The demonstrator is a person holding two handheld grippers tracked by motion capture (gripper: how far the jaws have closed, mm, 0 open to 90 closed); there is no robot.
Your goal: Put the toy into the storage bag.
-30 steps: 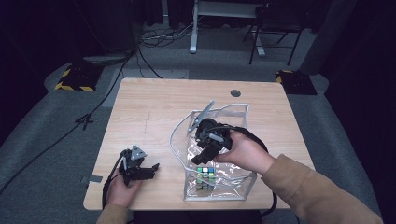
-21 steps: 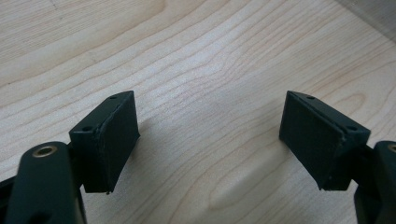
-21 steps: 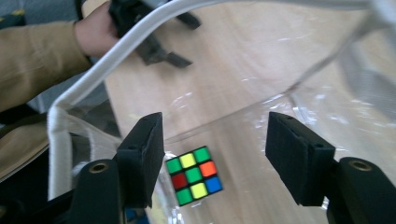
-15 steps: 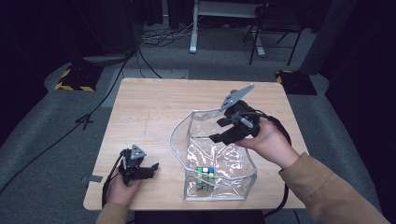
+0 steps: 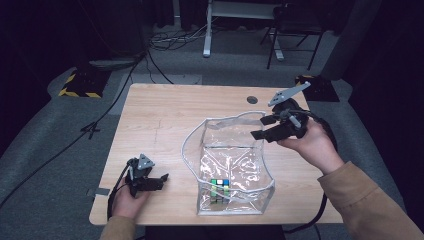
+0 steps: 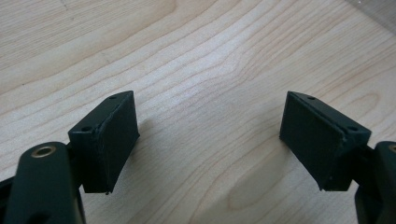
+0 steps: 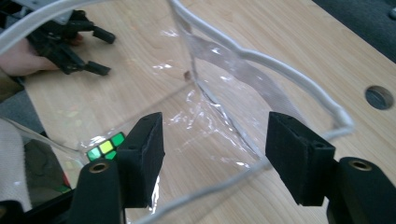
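Puzzle cube [image 5: 219, 189] sits at the clear bag [image 5: 252, 197]'s near end. Left gripper [image 5: 159, 180] rests left of bag, jaws spread, empty. Right gripper [image 5: 259, 127] hovers at bag's far-right rim, jaws spread, empty; probably the nearer one to the rim.

My left tongs [image 5: 159, 180] rest low at the near left of the bench [image 5: 165, 120], gripped by the left hand [image 5: 129, 200], jaws spread wide with nothing between them. My right tongs [image 5: 259, 127] are held raised at the far right in the right hand [image 5: 312, 146], jaws likewise apart and empty, pointing left. A tan sleeve [image 5: 370, 205] covers the right forearm.
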